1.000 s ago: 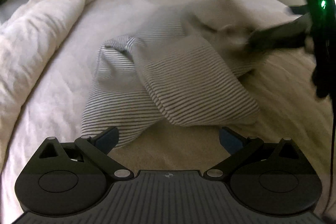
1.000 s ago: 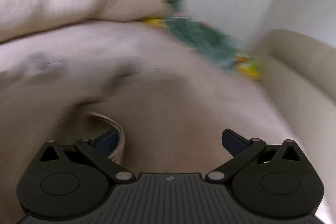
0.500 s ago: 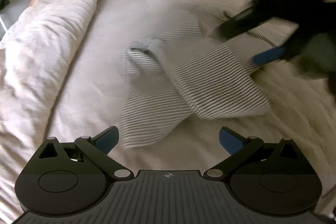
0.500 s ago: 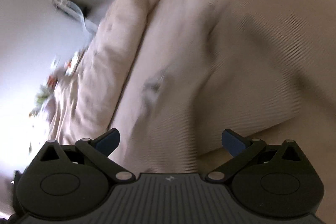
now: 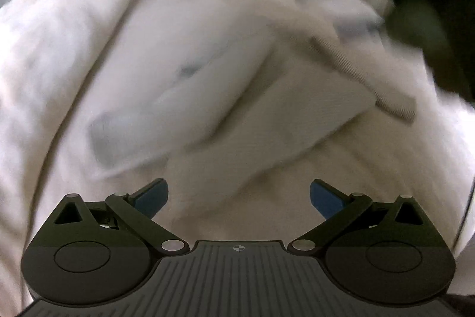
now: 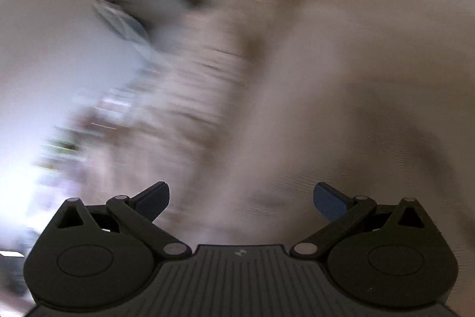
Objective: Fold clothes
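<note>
On bed (image 5: 207, 28): striped garment (image 5: 267, 97), blurred, now spread wider than half a second ago, one strip lifted toward upper right; unfolding, not yet a fold.
Right gripper (image 6: 241, 195): swung off the cloth; spread wide, nothing held.
Left gripper (image 5: 239, 193): equally wide, empty, just short of the hem.

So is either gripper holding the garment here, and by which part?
Neither. The left gripper and right gripper are both open with nothing between the fingers; the garment lies on the bed.
</note>
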